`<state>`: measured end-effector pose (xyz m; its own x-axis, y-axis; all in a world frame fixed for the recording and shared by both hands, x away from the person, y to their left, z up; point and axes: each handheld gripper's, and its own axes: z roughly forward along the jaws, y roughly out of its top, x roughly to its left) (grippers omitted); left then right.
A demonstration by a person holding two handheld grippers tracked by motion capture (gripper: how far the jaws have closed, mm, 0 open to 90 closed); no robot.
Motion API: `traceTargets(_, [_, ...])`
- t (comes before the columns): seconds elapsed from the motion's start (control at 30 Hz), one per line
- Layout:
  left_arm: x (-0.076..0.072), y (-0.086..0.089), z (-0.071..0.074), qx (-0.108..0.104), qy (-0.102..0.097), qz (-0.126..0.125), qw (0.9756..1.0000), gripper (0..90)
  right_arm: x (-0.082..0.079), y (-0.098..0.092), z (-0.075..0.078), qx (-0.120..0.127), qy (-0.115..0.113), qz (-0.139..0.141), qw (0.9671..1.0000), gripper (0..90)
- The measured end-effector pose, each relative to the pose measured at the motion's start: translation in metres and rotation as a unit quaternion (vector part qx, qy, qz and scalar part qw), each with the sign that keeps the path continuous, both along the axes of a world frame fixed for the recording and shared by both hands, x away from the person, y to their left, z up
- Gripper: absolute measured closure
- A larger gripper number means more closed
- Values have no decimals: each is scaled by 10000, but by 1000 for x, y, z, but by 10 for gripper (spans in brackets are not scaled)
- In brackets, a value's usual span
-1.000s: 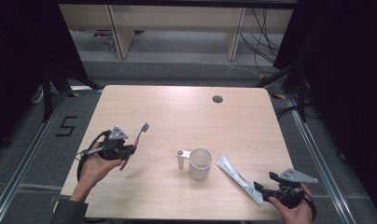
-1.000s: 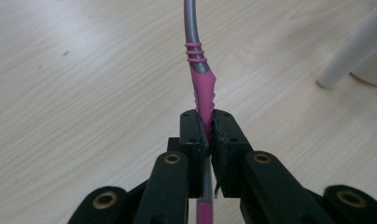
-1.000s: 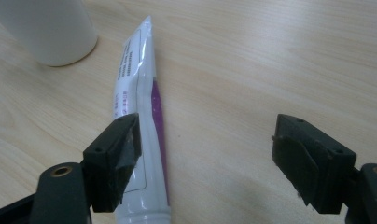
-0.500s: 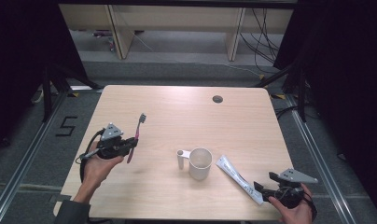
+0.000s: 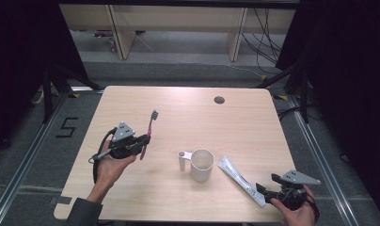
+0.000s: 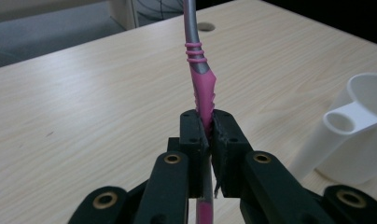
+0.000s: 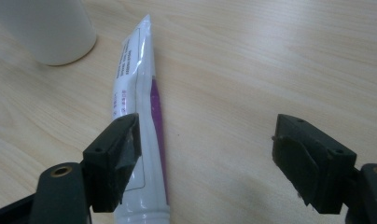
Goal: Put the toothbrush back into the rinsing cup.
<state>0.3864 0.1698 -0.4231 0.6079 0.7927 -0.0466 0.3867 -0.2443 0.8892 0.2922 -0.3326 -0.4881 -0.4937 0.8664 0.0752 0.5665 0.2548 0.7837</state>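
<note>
The tube point(image 7: 137, 116) carries small pink and dark print along its white side in the right gripper view, too small and slanted to read, beside a purple stripe that runs its length. A black "5" point(image 5: 68, 127) is marked on the floor off the table's left edge. No other writing can be made out.

The toothbrush point(image 5: 148, 131) has a pink ribbed grip, a grey neck with three thin pink rings, and a dark bristled head at its far end. In the high view it stands steeply tilted above the table point(image 5: 235, 117) near the left edge, head pointing toward the far edge and clear of the wood. The left gripper point(image 5: 140, 142) has its fingers point(image 6: 192, 140) closed tight on the pink grip, with the handle's tail passing down between them.

The white mug point(image 5: 201, 164) stands a little toward the near edge from the middle of the table, its tubular handle pointing left. The tube lies flat just right of the mug, slanting toward the near right corner.

The right gripper point(image 5: 262, 190) rests low at that corner with its fingers point(image 7: 114, 158) spread wide. The tube's cap end lies against the inner face of one finger, and the other finger stands well apart over bare wood, so nothing is gripped.
</note>
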Motion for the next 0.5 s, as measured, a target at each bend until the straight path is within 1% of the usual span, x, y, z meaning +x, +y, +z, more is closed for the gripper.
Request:
traceTargets(0.03, [0,0,0,0,0,0,10000,829,0,0,0,13,3,7,10000,248])
traceTargets(0.07, [-2,-5,3,-60,-60,-69,9999,829,0,0,0,20,8,3,10000,248])
traceTargets(0.1, [-3,-8,5,-101,-108,-75,9999,829,0,0,0,19,3,7,10000,248])
traceTargets(0.13, [-4,-10,7,-171,-124,-127,9997,829,0,0,0,17,3,6,10000,248])
traceTargets(0.17, [-4,-10,7,-171,-124,-127,9997,829,0,0,0,13,3,9,10000,248])
traceTargets(0.2, [-6,-16,11,-271,-220,-167,9993,829,0,0,0,14,2,10,10000,248])
traceTargets(0.23, [-6,-18,12,-354,-242,-208,9989,828,0,0,0,12,2,11,10000,248])
traceTargets(0.27, [-7,-20,14,-387,-264,-182,9987,829,0,0,0,11,1,11,10000,248])
traceTargets(0.3, [-7,-22,15,-466,-293,-205,9983,829,0,0,0,13,4,11,10000,248])
traceTargets(0.33, [-7,-23,16,-497,-286,-221,9981,829,0,0,0,12,3,10,10000,248])
traceTargets(0.37, [-8,-26,17,-576,-348,-212,9975,829,0,0,0,13,2,8,10000,248])
traceTargets(0.5, [-10,-33,20,-745,-483,-275,9957,829,0,0,0,12,2,13,10000,248])
